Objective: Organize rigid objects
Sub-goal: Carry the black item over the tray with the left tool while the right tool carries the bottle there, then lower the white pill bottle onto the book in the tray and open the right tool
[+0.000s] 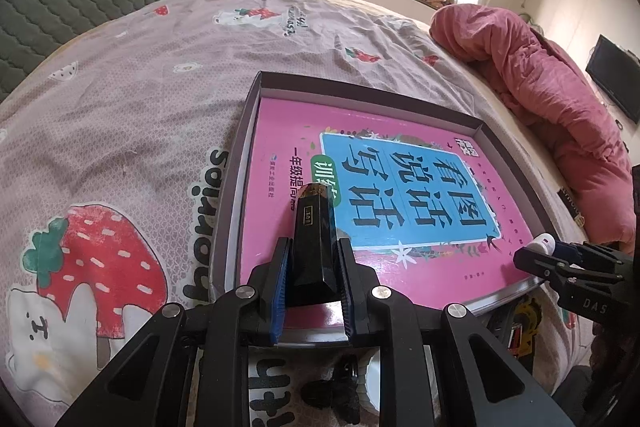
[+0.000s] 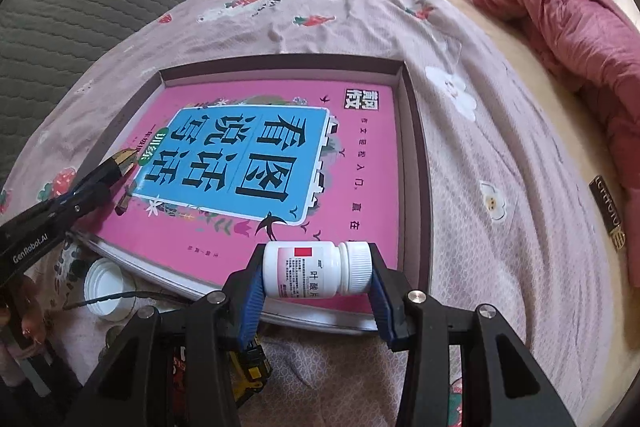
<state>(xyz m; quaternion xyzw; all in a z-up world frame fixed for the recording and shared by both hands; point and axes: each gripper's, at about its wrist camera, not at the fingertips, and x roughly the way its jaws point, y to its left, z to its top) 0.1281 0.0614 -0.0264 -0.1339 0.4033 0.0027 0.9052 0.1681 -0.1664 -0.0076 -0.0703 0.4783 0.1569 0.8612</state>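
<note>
My left gripper [image 1: 313, 247] is shut on a black faceted bottle [image 1: 314, 227] with a gold tip that points away from me. It hangs over the near left part of a pink book [image 1: 280, 131]. The book lies in a shallow dark box [image 1: 360, 87] on the bed. My right gripper [image 2: 316, 267] grips a white pill bottle [image 2: 304, 269] sideways, cap to the right, above the book's [image 2: 360, 187] near edge. In the right wrist view the left gripper [image 2: 92, 187] comes in from the left with the black bottle [image 2: 120, 163]. The right gripper [image 1: 532, 255] shows at the right of the left wrist view.
A white round lid [image 2: 105, 287] and a thin black cord lie on the strawberry-print sheet [image 1: 120, 107] before the box [image 2: 280, 63]. A yellow-black tape measure [image 2: 256, 367] and a dark clump [image 1: 340, 387] sit near me. A pink duvet [image 1: 540, 75] is heaped at the right.
</note>
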